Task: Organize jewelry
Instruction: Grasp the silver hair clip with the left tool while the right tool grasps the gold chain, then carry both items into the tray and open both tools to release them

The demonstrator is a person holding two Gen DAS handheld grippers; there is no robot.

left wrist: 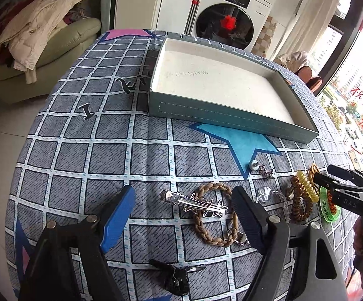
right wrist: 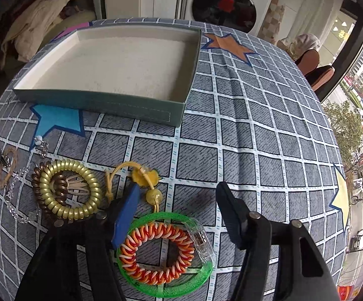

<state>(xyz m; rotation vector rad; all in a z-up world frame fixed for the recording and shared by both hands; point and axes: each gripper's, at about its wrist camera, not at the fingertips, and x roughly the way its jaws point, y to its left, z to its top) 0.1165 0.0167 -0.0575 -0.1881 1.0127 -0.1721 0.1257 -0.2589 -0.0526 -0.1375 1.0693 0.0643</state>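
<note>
An empty teal tray with a white lining (left wrist: 231, 116) (right wrist: 101, 100) stands on the checked tablecloth. Nearer lies the jewelry. My left gripper (left wrist: 184, 200) is open above a silver star hair clip (left wrist: 196, 202) and a braided brown bracelet (left wrist: 214, 215), which lie between its fingers untouched. My right gripper (right wrist: 178, 193) is open too, low over a green bangle (right wrist: 166, 217) with a red, orange and white coil tie (right wrist: 156, 228) inside it. A yellow bead charm (right wrist: 153, 195) lies by its left finger. Gold (right wrist: 71, 193) and brown (right wrist: 38, 183) coil ties lie further left.
A black clip (left wrist: 176, 276) lies near the table's front edge, and a pearl earring (left wrist: 253, 165) and a crystal chain (left wrist: 266, 192) lie by the blue star. Behind the table are a sofa with clothes (left wrist: 43, 50), a washing machine (left wrist: 224, 25) and chairs by the window (right wrist: 316, 72).
</note>
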